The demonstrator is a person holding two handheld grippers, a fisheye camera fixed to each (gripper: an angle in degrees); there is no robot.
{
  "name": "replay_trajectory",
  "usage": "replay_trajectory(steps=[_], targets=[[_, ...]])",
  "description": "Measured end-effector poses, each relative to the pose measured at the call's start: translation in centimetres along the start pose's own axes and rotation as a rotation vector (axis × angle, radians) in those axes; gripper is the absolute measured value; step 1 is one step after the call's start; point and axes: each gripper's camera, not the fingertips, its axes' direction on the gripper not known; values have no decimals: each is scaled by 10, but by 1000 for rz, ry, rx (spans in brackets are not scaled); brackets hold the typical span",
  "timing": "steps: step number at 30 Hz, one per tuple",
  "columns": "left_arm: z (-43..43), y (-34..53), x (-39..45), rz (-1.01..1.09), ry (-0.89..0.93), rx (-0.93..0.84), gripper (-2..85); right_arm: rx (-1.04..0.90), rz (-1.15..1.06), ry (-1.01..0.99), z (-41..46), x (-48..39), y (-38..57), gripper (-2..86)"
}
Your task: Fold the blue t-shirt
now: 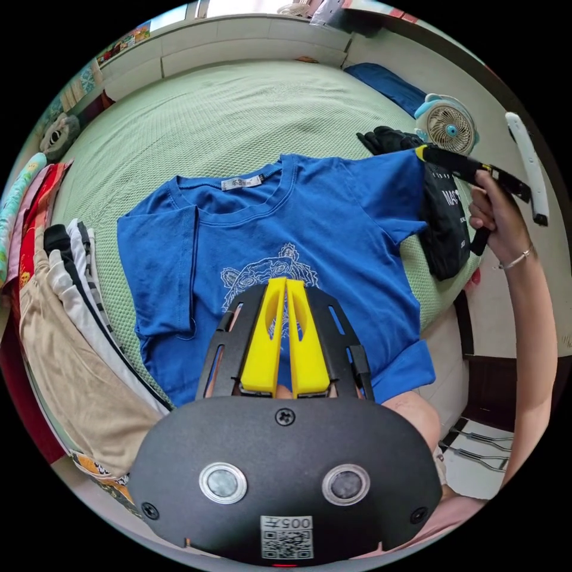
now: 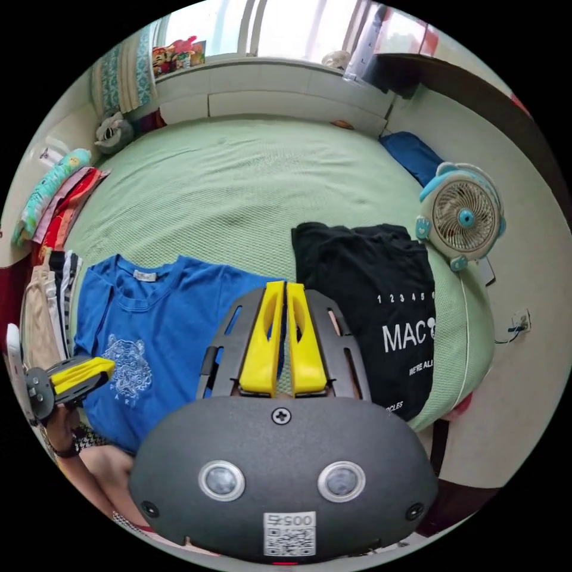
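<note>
Shirt (image 1: 310, 238) lies face up on the bed (image 1: 238, 119), one sleeve already folded in. Your left tool (image 1: 286, 286) hovers over the print, jaws together, empty. Right tool (image 1: 424, 152) sits at the other sleeve edge; grip unclear. Pinch that hem and carry it inward, flat. Soft knit on waffle-weave cover.

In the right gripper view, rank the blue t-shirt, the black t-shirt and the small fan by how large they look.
1. blue t-shirt, though this view's own gripper covers part of it
2. black t-shirt, close to the blue one in apparent size, so this order is unsure
3. small fan, clearly the smallest
</note>
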Motion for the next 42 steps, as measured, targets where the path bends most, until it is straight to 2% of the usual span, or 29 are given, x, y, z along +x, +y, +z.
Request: replay_trajectory(steps=[3,9,20,31,35,38,42], targets=[[1,1,0,-8,1,-2,-5,5,-85,-17,-19,-35,-8,-1],[2,4,-1,-12,-28,-6,-6,-31,-228,-209,-32,-95,-1,57],[-9,7,-27,-69,9,21,-5,-191,-38,-173,51,-5,44,73],[-14,12,-51,-123,-18,20,-5,-139,155,-322,112,26,17,105],[-17,10,-62,-141,-22,28,-5,-141,166,-324,128,23,9,86],[-19,10,-69,-155,-16,31,-5,-83,69,-244,125,10,7,7],[-21,11,-76,-178,-16,36,-5,-59,22,-194,124,10,-5,-14]])
